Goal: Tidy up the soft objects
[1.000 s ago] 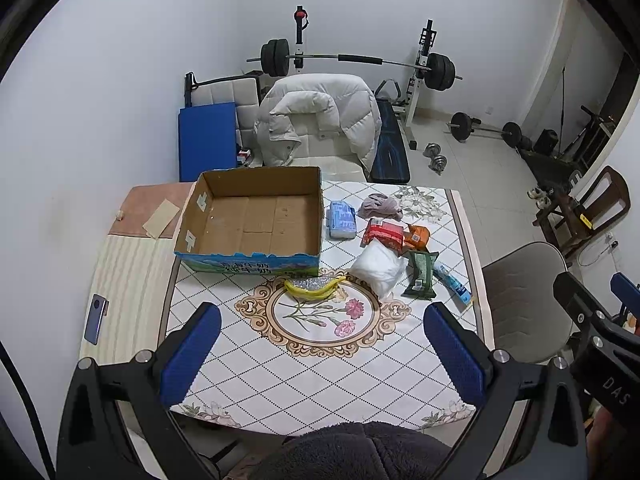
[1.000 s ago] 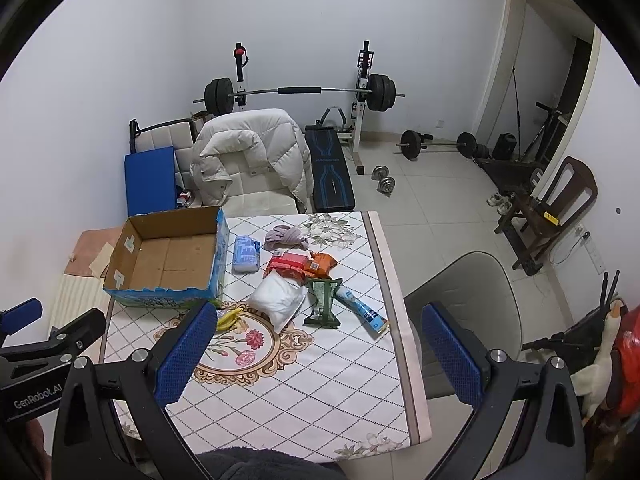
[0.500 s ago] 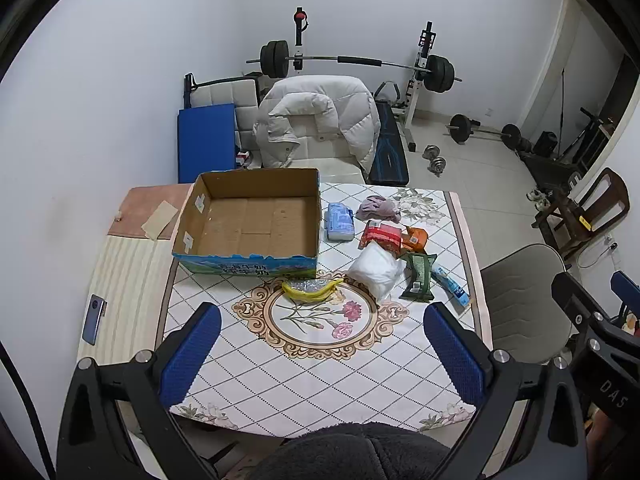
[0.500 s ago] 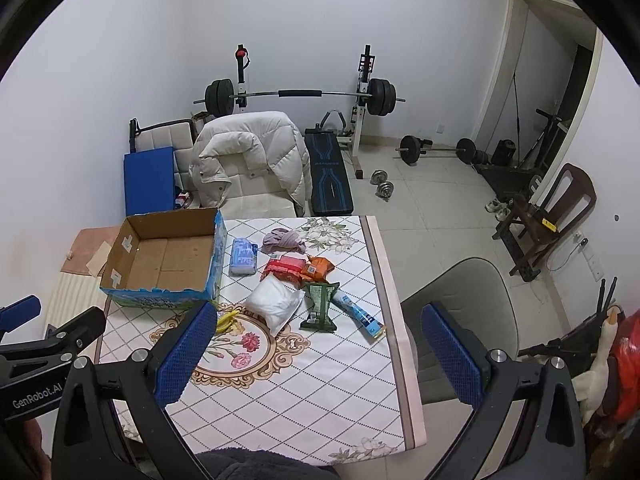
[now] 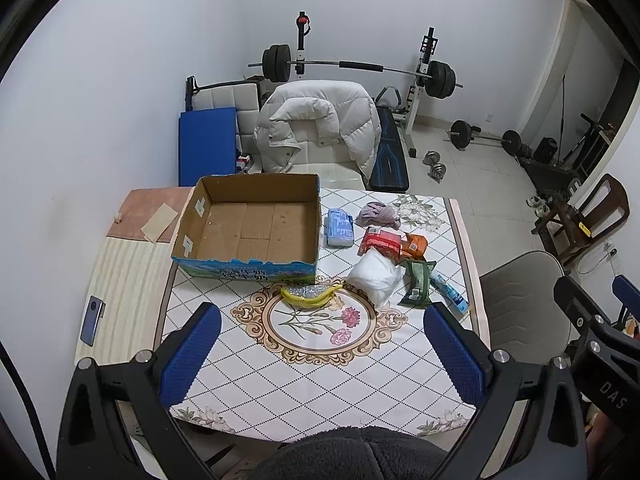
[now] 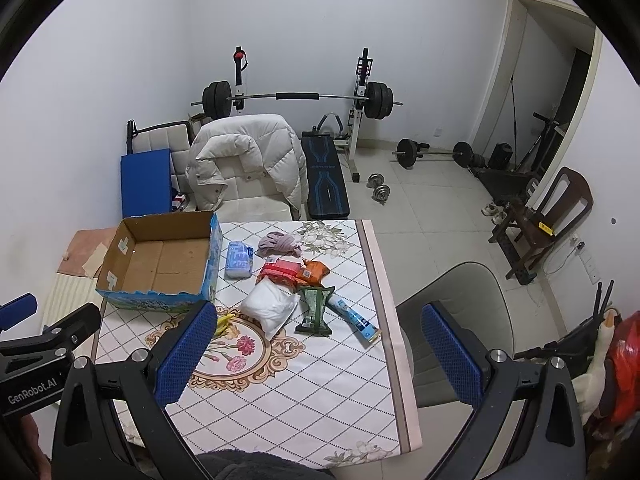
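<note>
Step looks like the very start: both tools hang high above the tabletop [image 5: 320, 368], nothing picked yet. Left tool [image 5: 320, 354] has its jaws spread wide and empty; right tool [image 6: 318, 354] the same, wide apart with nothing between the pads. Cardboard box [image 5: 256, 224] sits at the far left of the cloth, flaps gone, open top, and empty down to the bare bottom. Soft stuff is all loose to the right of it: blue tissue pack [image 5: 339, 227] just beside the box wall, purple cloth [image 5: 378, 215] behind, red packet [image 5: 382, 241] touching an orange packet [image 5: 415, 245], white bag [image 5: 376, 276] in front of those, green pouch [image 5: 418, 286] beside it, blue tube [image 5: 450, 294] near the right edge. Yellow banana-shaped piece [image 5: 310, 295] lies just in front of the box. My read: next move is to bring one tool down onto a nearby item, probably the white bag or the yellow piece, close on it, then carry it over the box rim. Bag looks slack, so grab it mid-body or it will sag.
</note>
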`<state>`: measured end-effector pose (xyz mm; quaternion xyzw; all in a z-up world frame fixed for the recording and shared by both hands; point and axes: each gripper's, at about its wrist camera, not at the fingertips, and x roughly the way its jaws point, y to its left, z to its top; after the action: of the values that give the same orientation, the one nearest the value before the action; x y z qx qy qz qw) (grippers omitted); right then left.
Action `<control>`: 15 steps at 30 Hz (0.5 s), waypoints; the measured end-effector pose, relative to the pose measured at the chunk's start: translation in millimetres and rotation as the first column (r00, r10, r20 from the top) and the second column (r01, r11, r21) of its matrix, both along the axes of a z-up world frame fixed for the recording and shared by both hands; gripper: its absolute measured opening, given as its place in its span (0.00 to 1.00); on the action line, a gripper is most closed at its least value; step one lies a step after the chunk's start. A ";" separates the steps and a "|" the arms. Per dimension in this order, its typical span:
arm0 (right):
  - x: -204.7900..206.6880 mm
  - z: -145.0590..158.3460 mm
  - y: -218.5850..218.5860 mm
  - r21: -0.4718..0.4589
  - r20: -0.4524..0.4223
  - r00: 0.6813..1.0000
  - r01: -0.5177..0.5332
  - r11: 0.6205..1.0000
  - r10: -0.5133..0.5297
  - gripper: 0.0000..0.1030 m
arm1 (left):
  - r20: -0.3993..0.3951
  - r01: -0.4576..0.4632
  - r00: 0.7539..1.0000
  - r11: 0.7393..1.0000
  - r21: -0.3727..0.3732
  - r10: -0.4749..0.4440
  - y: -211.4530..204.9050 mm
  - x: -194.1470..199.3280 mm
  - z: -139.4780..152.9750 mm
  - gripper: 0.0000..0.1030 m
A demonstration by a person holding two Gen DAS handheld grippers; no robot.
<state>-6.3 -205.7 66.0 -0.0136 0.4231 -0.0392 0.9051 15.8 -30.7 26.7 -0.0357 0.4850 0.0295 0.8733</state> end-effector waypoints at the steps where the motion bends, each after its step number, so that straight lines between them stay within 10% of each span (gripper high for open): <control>1: -0.3 0.0 0.1 -0.001 0.001 1.000 0.000 1.000 0.000 1.00 | 0.001 -0.002 1.000 1.000 -0.002 0.002 1.1 -0.7 -0.6 1.00; 15: 0.7 3.9 5.3 -0.019 0.019 1.000 -0.020 1.000 0.020 1.00 | 0.028 -0.023 0.999 1.000 -0.005 0.023 13.0 -11.4 -9.4 1.00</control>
<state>-5.6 -200.4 69.9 -0.0259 0.4138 -0.0343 0.9094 4.4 -17.7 17.3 -0.0436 0.4723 0.0378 0.8795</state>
